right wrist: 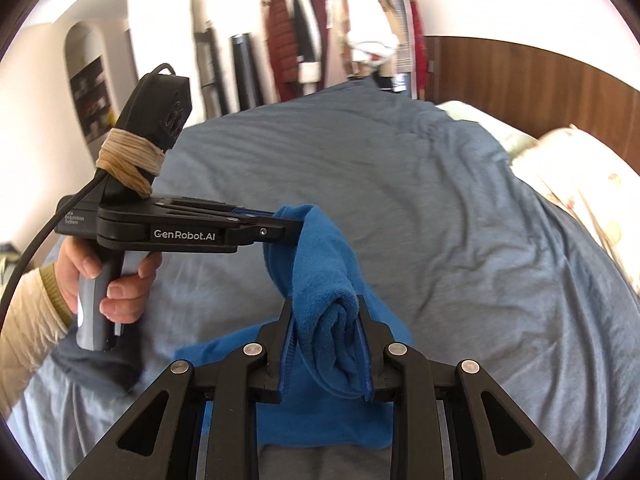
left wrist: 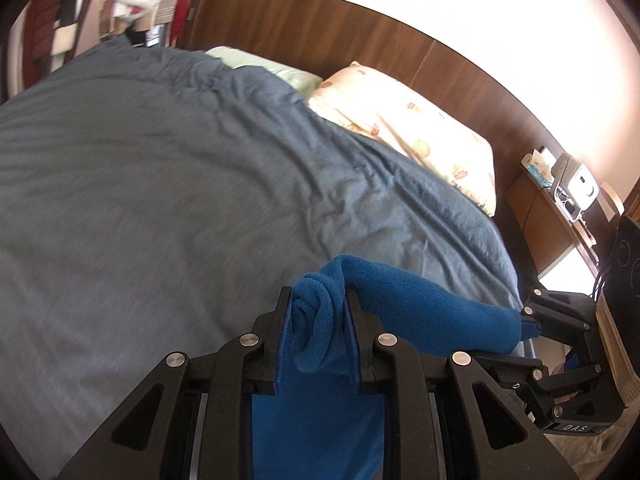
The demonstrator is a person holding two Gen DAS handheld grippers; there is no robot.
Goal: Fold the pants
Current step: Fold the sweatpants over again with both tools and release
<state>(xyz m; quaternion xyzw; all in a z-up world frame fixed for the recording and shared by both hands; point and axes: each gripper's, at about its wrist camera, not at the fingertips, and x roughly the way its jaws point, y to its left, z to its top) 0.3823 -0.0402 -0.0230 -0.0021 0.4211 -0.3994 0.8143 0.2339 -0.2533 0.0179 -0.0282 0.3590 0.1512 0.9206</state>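
Pants [left wrist: 424, 304], blue fleece, lifted above bed [left wrist: 160, 184], strung btwn both grippers. L gripper [left wrist: 319, 312] fingers clamped on bunched fabric; R gripper [right wrist: 326, 326] fingers likewise pinch rolled edge. Rest of cloth hangs down near edge. Pillow [left wrist: 408, 132] far right by headboard [left wrist: 320, 36].
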